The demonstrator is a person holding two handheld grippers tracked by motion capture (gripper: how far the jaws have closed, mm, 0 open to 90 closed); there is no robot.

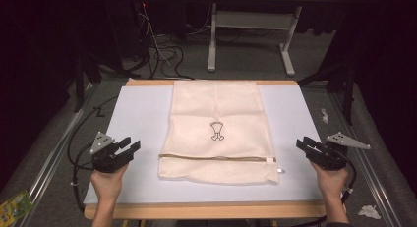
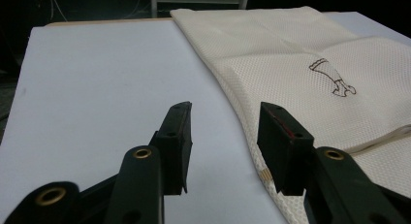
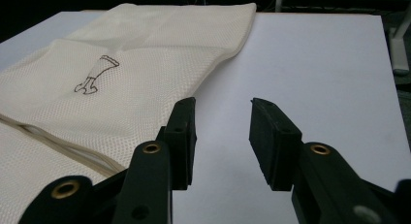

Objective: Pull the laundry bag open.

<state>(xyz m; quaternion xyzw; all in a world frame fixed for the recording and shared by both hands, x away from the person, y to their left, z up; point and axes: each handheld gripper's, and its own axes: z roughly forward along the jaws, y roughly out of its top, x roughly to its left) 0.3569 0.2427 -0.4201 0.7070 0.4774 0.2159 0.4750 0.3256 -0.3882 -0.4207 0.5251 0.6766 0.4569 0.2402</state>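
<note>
Pale blue-white covering lies over the table (image 1: 142,119), whose wooden edge runs along the bottom of the high view, with dark floor and cables beyond at the top.

Nearest the lower edge of that view, the left gripper (image 1: 129,147) sits at lower left and the right gripper (image 1: 304,145) at lower right, each hovering over bare table on either side of the cream mesh laundry bag (image 1: 216,114). Both have their jaws apart at a middling gap with nothing between them; neither touches the fabric. In the left gripper view the bag's edge runs just beside the right-hand jaw, and in the right gripper view the left-hand jaw stands over its edge.

The bag lies flat in the middle of the frame, its near end folded over, so that the zipper line (image 1: 216,158) crosses it low down, the white zip pull (image 1: 280,171) poking out at lower right. A small printed emblem (image 1: 217,130) sits at centre, and the far end reaches the table's back edge, upper centre.

My judgement of the risks: the mesh is thin and limp, so a jaw closing on the edge could catch only one layer and undo the fold, or pinch the table covering along with it. If one side is pulled sooner or harder than the other, the bag would likely skew or bunch.
</note>
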